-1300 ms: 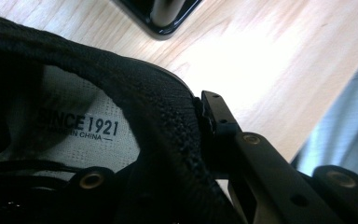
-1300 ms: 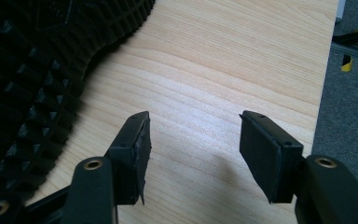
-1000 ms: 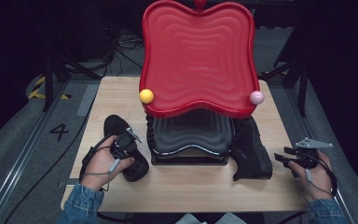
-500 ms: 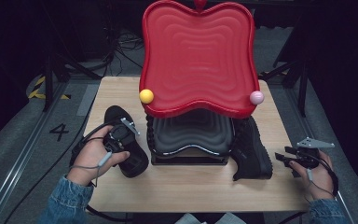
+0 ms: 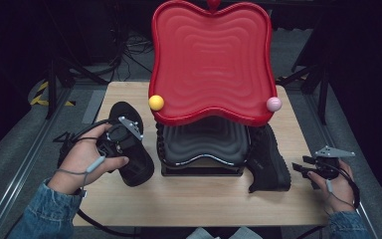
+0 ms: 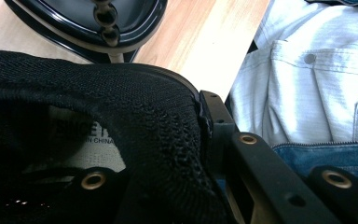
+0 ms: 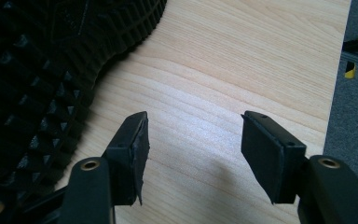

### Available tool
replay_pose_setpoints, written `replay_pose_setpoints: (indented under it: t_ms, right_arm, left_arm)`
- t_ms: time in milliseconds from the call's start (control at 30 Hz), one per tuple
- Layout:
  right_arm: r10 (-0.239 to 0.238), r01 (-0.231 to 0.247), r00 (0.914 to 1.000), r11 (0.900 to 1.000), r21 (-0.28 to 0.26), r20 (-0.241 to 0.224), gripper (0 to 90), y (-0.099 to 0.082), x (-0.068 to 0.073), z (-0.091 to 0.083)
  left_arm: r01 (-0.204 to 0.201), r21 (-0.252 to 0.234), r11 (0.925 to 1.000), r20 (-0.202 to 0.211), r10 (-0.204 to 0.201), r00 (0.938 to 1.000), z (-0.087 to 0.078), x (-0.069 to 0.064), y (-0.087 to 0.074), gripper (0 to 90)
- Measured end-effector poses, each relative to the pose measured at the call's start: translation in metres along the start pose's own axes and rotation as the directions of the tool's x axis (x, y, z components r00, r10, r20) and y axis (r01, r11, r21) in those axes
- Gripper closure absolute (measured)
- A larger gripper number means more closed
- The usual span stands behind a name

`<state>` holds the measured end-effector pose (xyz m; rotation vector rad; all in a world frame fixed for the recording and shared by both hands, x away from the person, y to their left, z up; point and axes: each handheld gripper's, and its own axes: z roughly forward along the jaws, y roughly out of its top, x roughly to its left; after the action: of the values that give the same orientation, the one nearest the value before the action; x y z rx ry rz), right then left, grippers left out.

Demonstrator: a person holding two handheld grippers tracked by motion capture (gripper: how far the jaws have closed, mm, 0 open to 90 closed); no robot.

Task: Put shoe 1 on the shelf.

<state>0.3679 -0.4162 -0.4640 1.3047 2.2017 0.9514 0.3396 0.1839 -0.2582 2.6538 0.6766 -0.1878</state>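
Wooden counter (image 5: 189,199): left claw (image 5: 122,142) clamped on black mesh shoe (image 6: 135,121), light, soft; grip collar rim. Right claw (image 7: 191,154) wide, empty.

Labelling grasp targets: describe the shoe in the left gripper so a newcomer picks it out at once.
Start at the big red wavy tray standing over the middle of the wooden table. To the left of the black stand under it, the black mesh shoe is clamped at its collar by the left gripper. Unlike the other black shoe, lying on its side right of the stand, this one is gripped.
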Motion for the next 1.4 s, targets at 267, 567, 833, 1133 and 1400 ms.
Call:
replay_pose_setpoints:
  t_ms: [267,567,833,1133,1400]
  right_arm:
    - [0.001,-0.001,1.0,1.0,-0.002,0.0,42.4,-0.001,0.0,0.0]
    - [0.008,-0.008,1.0,0.9999,-0.006,-0.002,42.6,-0.001,0.0,-0.002]
    - [0.018,-0.019,0.9998,0.9998,-0.006,-0.005,44.7,-0.003,0.0,-0.004]
    - [0.026,-0.026,0.9997,0.9996,-0.009,-0.002,45.7,-0.005,-0.001,-0.007]
    - [0.024,-0.024,0.9997,0.9997,-0.008,-0.001,46.0,-0.005,-0.002,-0.008]
  left_arm:
    - [-0.032,-0.023,0.9992,-0.004,0.032,0.9995,-0.028,-0.007,0.003,84.9]
    - [-0.06,-0.009,0.9982,-0.046,0.059,0.9972,-0.057,-0.016,0.01,84.1]
    - [-0.086,0.021,0.9961,-0.093,0.087,0.9918,-0.077,-0.025,0.019,83.8]
    - [-0.115,0.017,0.9932,-0.141,0.116,0.9832,-0.098,-0.037,0.03,83.8]
    - [-0.117,-0.001,0.9931,-0.173,0.115,0.9782,-0.119,-0.046,0.036,84.0]
